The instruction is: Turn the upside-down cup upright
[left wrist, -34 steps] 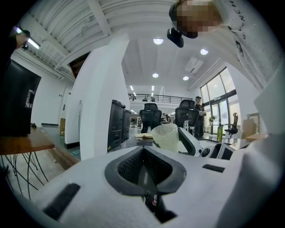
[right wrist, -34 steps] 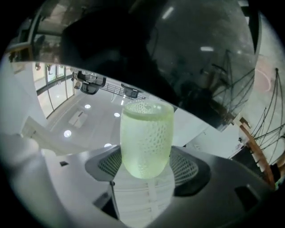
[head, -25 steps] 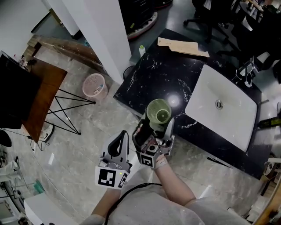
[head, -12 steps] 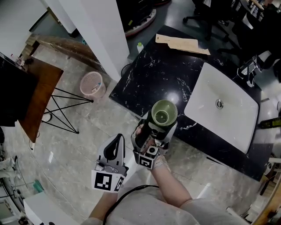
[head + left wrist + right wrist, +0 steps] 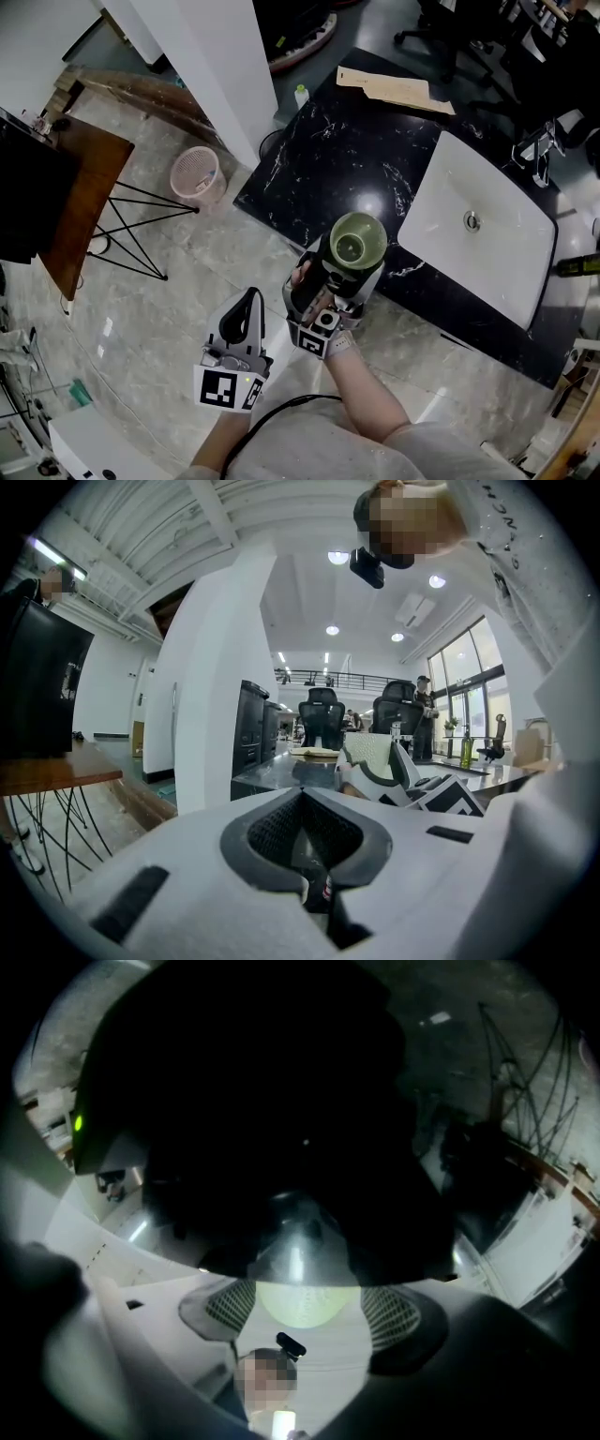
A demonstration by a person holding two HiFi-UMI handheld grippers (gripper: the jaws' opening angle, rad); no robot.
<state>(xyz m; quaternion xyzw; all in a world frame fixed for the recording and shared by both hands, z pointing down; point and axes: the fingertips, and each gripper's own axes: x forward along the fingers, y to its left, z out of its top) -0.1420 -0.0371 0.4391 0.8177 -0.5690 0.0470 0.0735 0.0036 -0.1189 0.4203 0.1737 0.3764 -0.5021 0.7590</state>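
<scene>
Cup (image 5: 357, 242), pale green: looks stiff, light, smooth-walled, likely slippery; best held across mid-wall. My right hand-held gripper (image 5: 346, 269) clamps it so, jaws wide, over the 6 o'clock edge of the worktop (image 5: 328, 155). Left hand-held gripper (image 5: 249, 306), 8 o'clock: closed, empty.

no legible text or numbers, print on white sleeve (image 5: 542, 588) too small
</scene>
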